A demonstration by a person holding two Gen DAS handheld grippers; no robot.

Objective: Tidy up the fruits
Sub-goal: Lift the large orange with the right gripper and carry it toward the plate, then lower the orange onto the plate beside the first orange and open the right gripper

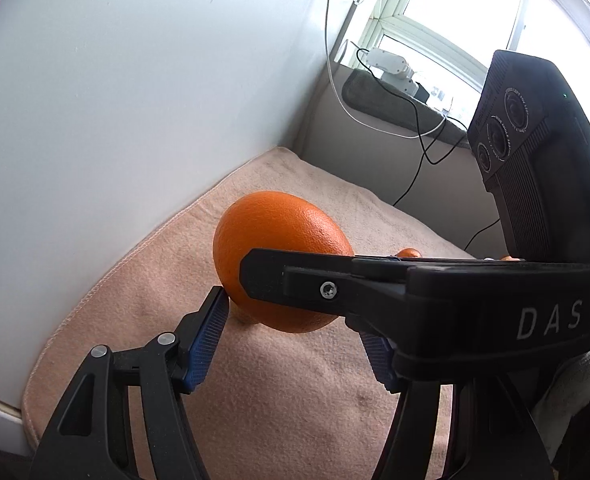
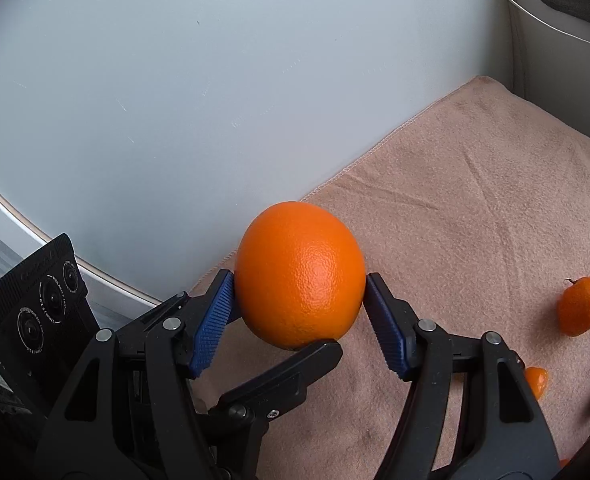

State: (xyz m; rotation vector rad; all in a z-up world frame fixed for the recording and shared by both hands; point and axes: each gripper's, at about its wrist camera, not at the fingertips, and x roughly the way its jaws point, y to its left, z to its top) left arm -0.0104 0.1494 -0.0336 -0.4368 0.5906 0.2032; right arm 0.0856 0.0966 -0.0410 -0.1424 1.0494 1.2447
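two grippers, one orange

on the left, the left hand-held gripper (image 1: 295,322) looks clamped on the big orange (image 1: 283,256), though one pad is hidden. the right hand-held gripper (image 2: 299,308) squeezes the same fruit, lifted above the towel (image 2: 475,200). best hand over gently, one releasing first. count: one orange, one whole mandarin (image 2: 581,306), some scraps.

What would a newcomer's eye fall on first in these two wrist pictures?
A big orange fills the centre, gripped on both sides by the right gripper and by the left gripper, raised above a peach towel. A small mandarin lies on the towel at the right.
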